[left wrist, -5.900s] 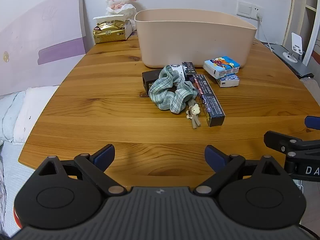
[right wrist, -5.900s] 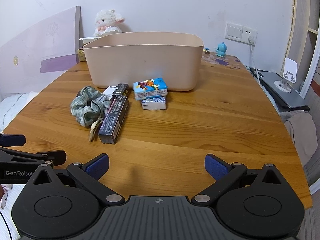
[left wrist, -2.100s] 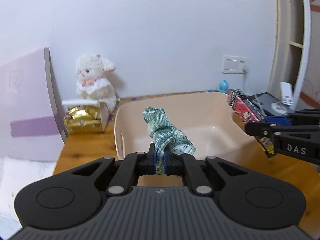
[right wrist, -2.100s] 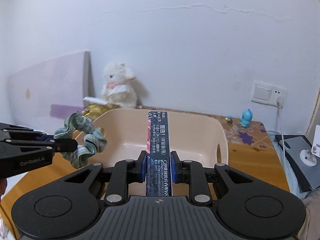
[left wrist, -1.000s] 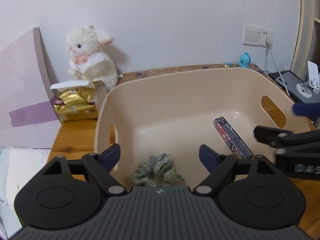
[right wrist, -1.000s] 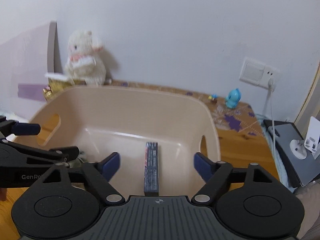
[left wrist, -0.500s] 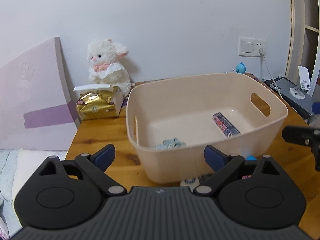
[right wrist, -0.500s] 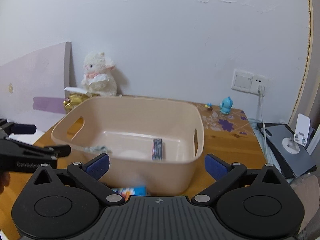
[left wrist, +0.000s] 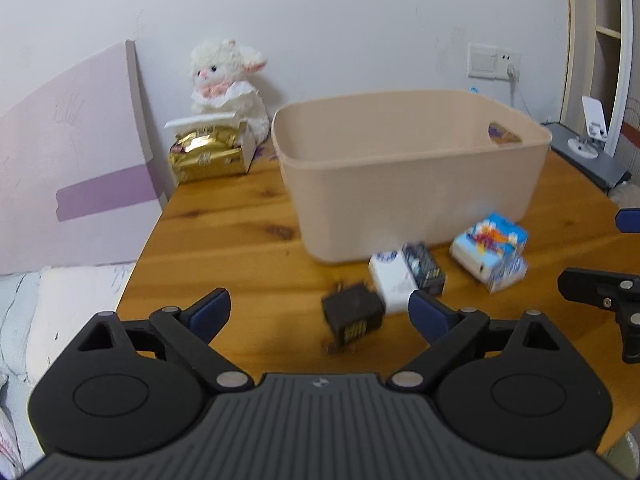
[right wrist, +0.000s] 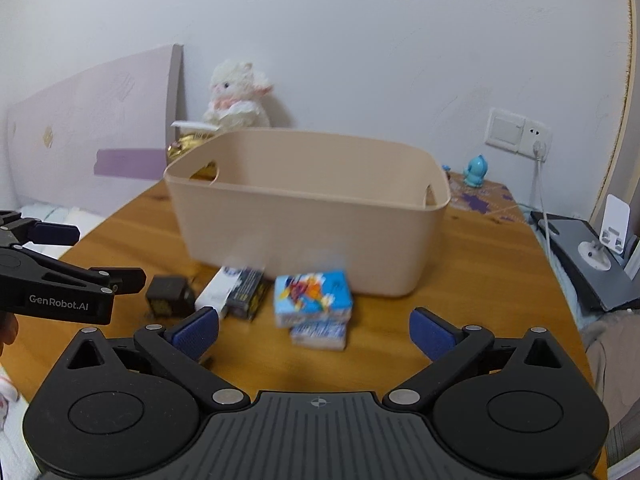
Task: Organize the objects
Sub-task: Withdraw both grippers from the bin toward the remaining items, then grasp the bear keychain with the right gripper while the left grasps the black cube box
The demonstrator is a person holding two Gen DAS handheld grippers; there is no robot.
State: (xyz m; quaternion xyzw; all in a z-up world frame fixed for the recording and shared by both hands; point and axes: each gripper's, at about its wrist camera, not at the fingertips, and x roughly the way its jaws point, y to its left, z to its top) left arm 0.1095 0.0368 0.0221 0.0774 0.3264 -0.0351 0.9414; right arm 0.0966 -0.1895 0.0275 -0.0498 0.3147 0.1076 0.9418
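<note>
Blue figurine (right wrist: pixel 476 171) visible only in right wrist view.

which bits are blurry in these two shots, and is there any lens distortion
Left wrist view: the small boxes and black box are motion-smeared, the beige bin softer. Right wrist view: the same boxes are blurred; the wall outlet stays sharp. Both views show fisheye bowing and dark corners.

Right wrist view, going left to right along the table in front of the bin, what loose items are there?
Small dark box → white and black carton → blue cartoon-print box, which sits on a smaller blue and white pack.
</note>
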